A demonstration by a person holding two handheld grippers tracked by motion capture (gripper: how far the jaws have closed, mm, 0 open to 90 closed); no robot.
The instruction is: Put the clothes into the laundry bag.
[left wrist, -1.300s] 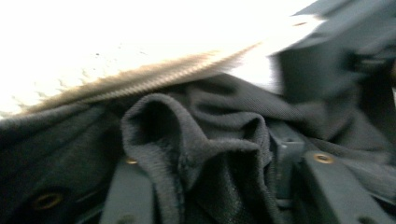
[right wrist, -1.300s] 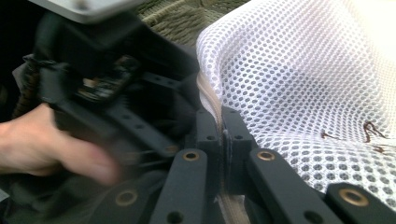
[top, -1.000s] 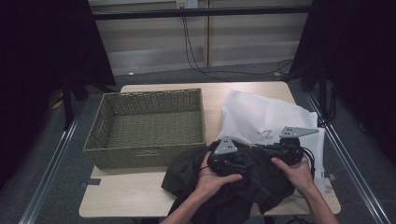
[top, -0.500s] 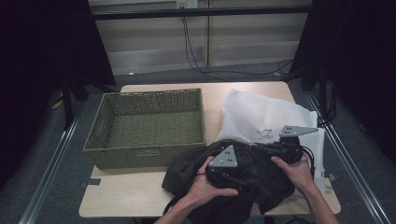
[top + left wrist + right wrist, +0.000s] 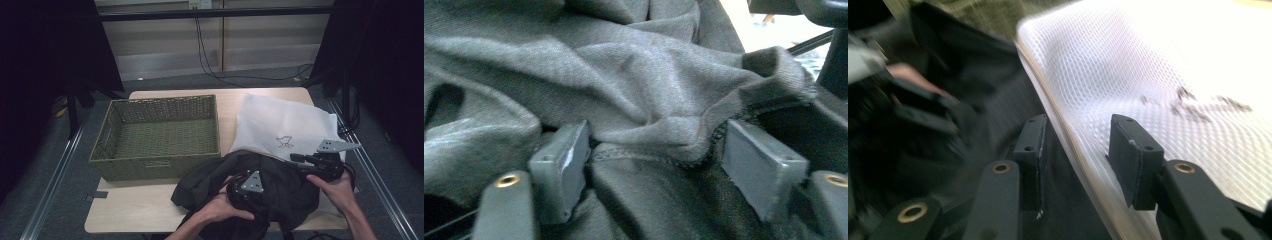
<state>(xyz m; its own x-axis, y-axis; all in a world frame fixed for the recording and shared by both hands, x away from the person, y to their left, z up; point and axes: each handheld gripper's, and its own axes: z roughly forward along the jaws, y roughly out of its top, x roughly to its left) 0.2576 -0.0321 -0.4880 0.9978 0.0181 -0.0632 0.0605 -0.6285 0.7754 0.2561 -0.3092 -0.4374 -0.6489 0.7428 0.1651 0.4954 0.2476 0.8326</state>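
Dark garment (image 5: 260,192) lies in a crumpled heap at the near edge of the bench (image 5: 140,215), between the person's two hands, its far edge overlapping the white mesh bag (image 5: 285,125).

Nearest, the left gripper (image 5: 239,189) is pressed down into the middle of the heap. In the left gripper view its jaws have just been opening and stand apart, with a ridge of knit cloth and a stitched hem (image 5: 649,152) bunched between them — the fingers (image 5: 561,165) touch the fabric at the sides, but they do not look clamped on it.

A little farther, at the heap's right end, the right gripper (image 5: 296,159) lies level, pointing left. Its jaws have also just been opening; the right gripper view shows them parted on either side of the line where the bag's edge (image 5: 1073,150) meets the dark cloth, pinching nothing as far as the motion blur lets me tell.

The cloth looks soft, limp and light. It should fold and sag wherever it is lifted, and will not slip much against the pads. The hem or a thick fold is likely the best hold — a single thin layer would probably just pull out.

Beyond, to the left, the woven basket (image 5: 160,132) sits open with nothing visible inside.
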